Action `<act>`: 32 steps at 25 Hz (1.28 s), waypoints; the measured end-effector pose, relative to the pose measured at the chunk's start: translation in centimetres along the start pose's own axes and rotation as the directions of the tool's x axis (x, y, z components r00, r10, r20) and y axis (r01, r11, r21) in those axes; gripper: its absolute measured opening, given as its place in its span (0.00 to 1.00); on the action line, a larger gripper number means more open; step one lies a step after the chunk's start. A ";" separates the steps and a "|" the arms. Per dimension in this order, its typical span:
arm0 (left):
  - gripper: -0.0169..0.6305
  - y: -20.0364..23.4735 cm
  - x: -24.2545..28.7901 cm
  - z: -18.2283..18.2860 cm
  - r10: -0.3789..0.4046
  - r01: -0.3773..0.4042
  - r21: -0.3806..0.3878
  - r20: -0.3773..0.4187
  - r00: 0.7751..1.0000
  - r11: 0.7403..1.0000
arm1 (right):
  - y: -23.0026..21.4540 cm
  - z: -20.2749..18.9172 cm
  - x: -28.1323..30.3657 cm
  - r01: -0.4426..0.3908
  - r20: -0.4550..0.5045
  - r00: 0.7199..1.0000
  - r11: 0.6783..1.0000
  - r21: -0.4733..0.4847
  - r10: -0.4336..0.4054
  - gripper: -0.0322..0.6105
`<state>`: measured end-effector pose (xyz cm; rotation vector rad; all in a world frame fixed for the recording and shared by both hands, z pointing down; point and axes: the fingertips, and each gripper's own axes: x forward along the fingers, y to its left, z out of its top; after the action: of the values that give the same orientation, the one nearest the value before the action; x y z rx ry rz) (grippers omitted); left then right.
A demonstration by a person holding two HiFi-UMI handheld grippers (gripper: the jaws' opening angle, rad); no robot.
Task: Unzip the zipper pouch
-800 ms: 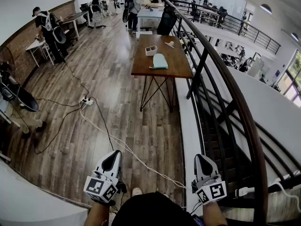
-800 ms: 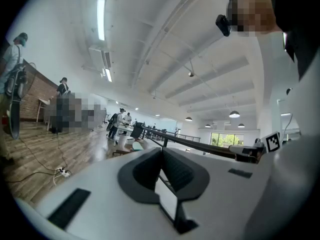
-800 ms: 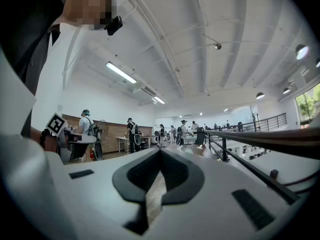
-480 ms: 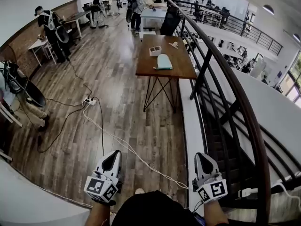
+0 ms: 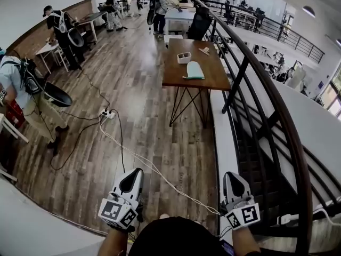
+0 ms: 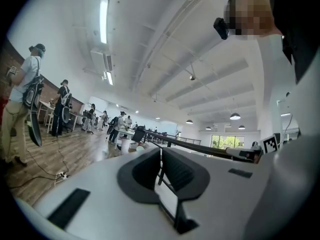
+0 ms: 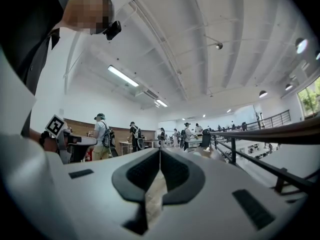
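Evidently carried idle: left gripper [image 5: 134, 173] and right gripper [image 5: 230, 176] both pressed together on nothing, held low near the body, pointing forward over the wooden floor [image 5: 133, 89]. Well ahead, on the brown table [image 5: 210, 80] beside the railing [image 5: 266, 105], probably the zipper pouch [image 5: 194, 70], pale teal. Out of reach, hence no grip yet.

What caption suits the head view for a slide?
Left gripper and right gripper, both shut and empty, face a distant wooden table holding the pouch.
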<state>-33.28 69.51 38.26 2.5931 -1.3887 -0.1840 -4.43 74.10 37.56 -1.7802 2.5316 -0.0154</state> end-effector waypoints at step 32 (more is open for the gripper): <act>0.45 4.7 12.6 1.9 0.138 -0.143 0.053 0.081 0.987 0.988 | -11.0 0.8 12.4 0.012 0.108 0.994 1.000 0.003 -0.012 0.45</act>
<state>-30.47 56.25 37.25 2.5465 -1.6204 -0.2284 1.73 58.69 36.75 -1.7447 2.4457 0.0748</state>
